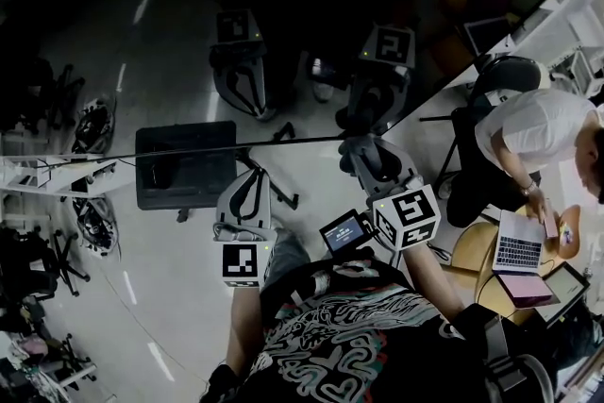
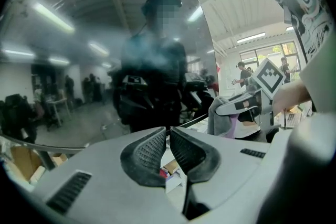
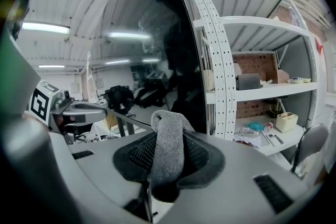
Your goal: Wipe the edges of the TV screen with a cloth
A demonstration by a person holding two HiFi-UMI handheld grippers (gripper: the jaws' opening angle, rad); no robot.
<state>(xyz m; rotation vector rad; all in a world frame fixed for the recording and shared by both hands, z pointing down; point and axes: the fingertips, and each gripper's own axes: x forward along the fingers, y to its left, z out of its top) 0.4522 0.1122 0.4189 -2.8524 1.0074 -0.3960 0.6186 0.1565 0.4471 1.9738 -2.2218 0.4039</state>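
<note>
Ribbed right tool pinches fuzzy grey cloth.

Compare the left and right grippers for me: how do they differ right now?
The left gripper is shut with nothing between its fingers; the right gripper is shut on a grey cloth. The left gripper faces the glass of the dark TV screen; the right gripper points along its edge, beside a white shelf. Both are grey with black ribbed fingers.
</note>
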